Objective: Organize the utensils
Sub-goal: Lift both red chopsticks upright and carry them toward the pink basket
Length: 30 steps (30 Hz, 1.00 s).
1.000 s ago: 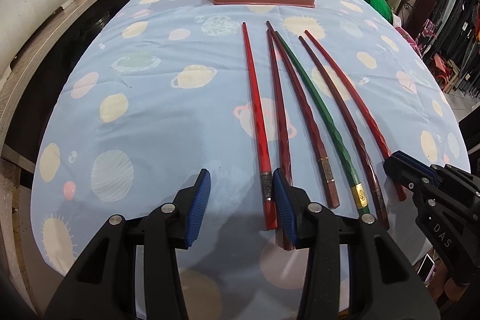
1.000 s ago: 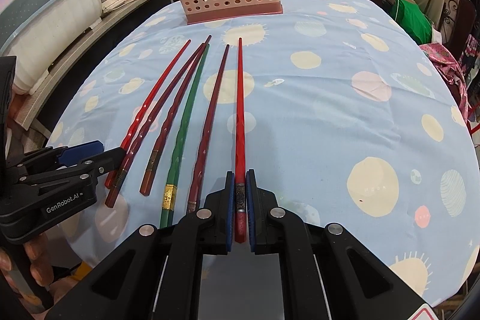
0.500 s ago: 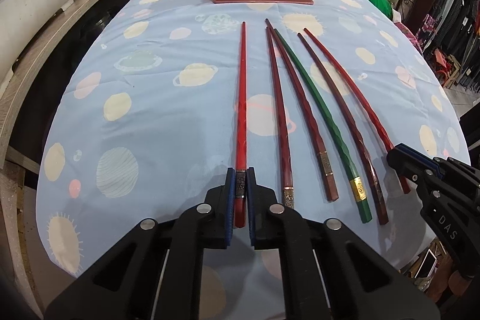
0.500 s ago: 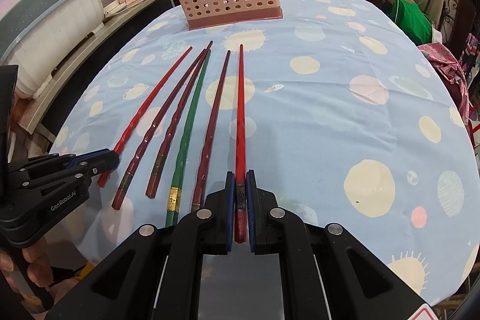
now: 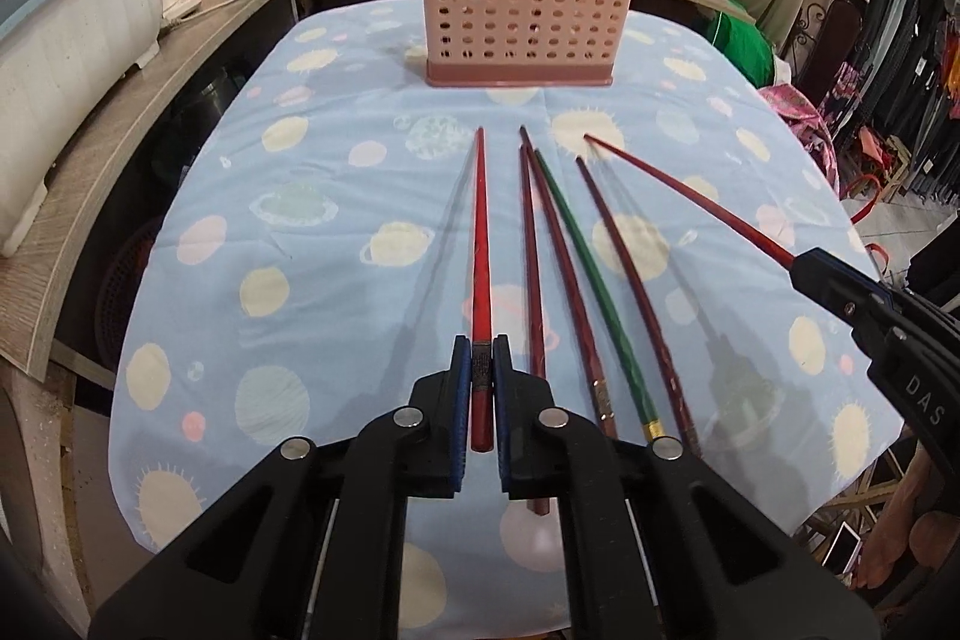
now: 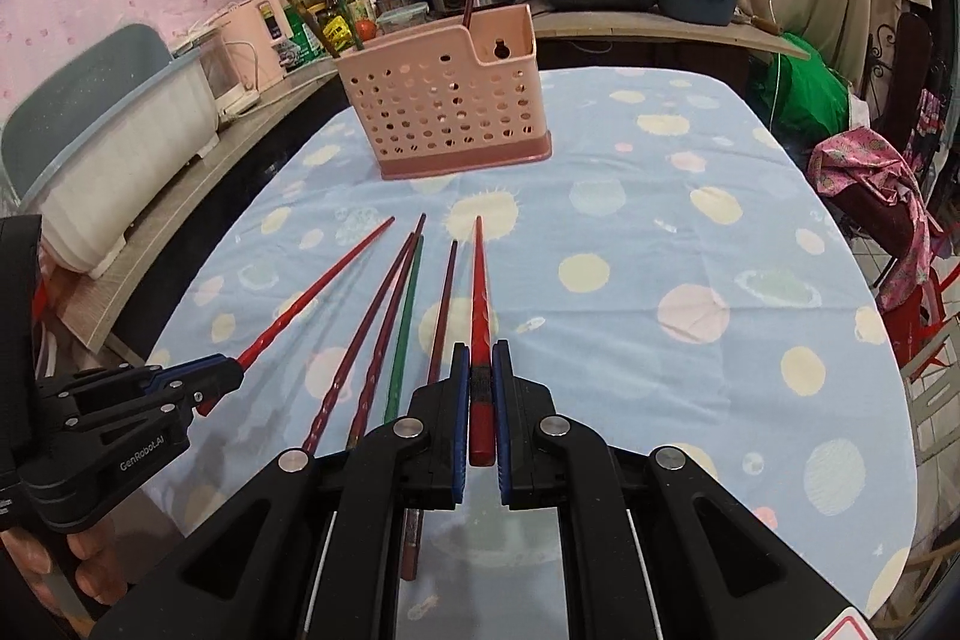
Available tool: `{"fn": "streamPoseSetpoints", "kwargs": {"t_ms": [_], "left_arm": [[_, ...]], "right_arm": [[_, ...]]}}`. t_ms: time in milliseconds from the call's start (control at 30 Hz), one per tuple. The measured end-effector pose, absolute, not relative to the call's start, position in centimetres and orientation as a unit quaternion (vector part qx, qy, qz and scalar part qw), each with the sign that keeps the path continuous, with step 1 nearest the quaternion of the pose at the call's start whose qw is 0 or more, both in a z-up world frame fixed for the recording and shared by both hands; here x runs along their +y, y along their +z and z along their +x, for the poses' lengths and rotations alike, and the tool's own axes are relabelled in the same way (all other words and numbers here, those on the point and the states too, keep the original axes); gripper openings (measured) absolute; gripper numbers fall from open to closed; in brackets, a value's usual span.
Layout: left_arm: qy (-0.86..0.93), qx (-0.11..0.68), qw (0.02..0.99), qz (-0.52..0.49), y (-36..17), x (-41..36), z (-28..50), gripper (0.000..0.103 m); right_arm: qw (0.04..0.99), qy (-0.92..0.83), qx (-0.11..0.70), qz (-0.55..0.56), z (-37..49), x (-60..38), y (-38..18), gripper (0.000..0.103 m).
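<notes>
A basket [image 5: 521, 17] stands at the table's [image 5: 336, 196] far end, with chopsticks inside it. Nearer, four chopsticks [image 5: 576, 274] lie side by side on the cloth, pointing toward the basket. Left of them the left gripper [image 5: 480, 388] holds a chopstick [image 5: 479, 244]; right of them the right gripper [image 6: 480, 388] holds another chopstick [image 6: 479, 292]. A counter [image 5: 180, 40] runs along the table's left.
</notes>
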<state>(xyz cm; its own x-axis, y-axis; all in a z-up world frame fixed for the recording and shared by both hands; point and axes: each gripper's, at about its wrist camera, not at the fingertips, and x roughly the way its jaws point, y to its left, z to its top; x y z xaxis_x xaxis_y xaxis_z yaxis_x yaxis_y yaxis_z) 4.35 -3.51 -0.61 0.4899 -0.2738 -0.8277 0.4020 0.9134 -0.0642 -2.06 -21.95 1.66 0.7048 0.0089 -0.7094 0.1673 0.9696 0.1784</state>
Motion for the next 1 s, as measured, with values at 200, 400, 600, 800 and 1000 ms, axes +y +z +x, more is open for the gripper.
{"fn": "streamPoseSetpoints", "kwargs": {"t_ms": [200,400,600,800,1000], "left_arm": [[-0.202,0.446,0.870,0.058,2.1,-3.7,5.3,0.007],[-0.199,0.414,0.887,0.045,5.7,-3.8,7.6,0.007],[-0.196,0.374,0.906,0.038,9.5,-4.2,10.2,0.007],[-0.196,0.346,0.917,0.035,12.9,-5.3,13.1,0.007],[-0.212,0.320,0.923,0.022,16.4,-6.5,15.3,0.007]], "right_arm": [[0.929,-0.042,0.347,0.125,-0.9,-23.1,4.7,0.007],[0.940,-0.041,0.311,0.134,1.0,-24.5,7.8,0.007],[0.951,-0.045,0.279,0.125,3.0,-25.6,10.6,0.007],[0.958,-0.045,0.254,0.128,5.1,-26.8,12.9,0.007],[0.963,-0.039,0.225,0.142,6.9,-27.9,15.3,0.007]]}}
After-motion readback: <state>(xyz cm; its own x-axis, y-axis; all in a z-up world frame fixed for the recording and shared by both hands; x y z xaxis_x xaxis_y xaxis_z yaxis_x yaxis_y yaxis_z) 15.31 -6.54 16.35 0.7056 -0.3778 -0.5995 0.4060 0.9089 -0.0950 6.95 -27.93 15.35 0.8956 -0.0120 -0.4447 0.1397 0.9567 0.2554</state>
